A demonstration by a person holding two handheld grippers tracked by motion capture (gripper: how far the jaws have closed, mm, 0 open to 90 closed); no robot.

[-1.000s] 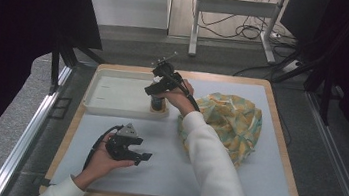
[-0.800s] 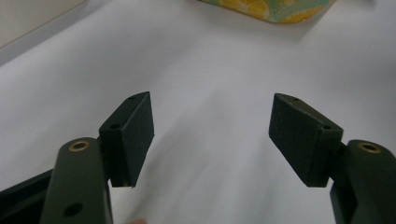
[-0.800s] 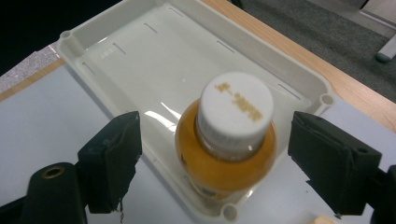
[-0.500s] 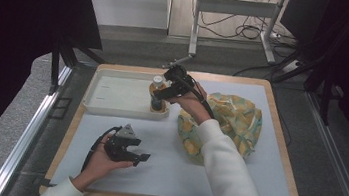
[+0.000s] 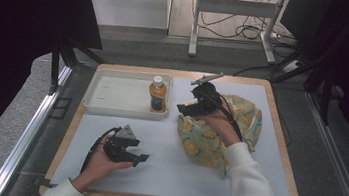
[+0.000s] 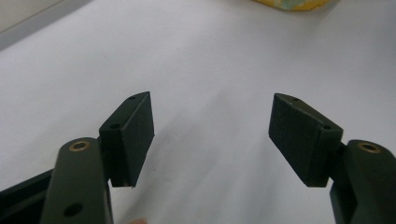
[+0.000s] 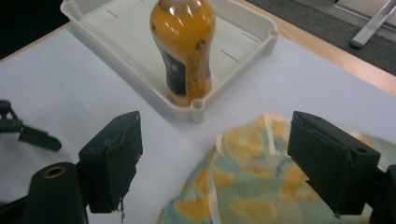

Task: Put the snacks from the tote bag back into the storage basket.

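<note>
One orange bottle [image 5: 158, 93] upright, white tray [image 5: 111, 106]

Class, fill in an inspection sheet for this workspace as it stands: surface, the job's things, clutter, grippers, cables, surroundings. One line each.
Surface: white mat on a wood-edged table; bare where the left hand-held gripper rests.
Job's things: orange drink bottle stands upright in the near right corner of the white tray; lemon-print cloth bag lies crumpled on the mat, right of the tray.
Clutter: nothing seen.
Grippers: left hand-held gripper open, low over the mat, holding nothing; right hand-held gripper open, above the bag's edge, facing the bottle, holding nothing.
Cables: a black cable loops beside the left hand; loose floor cables behind the table.
Surroundings: metal stand on the floor, dark curtains at both sides.
</note>
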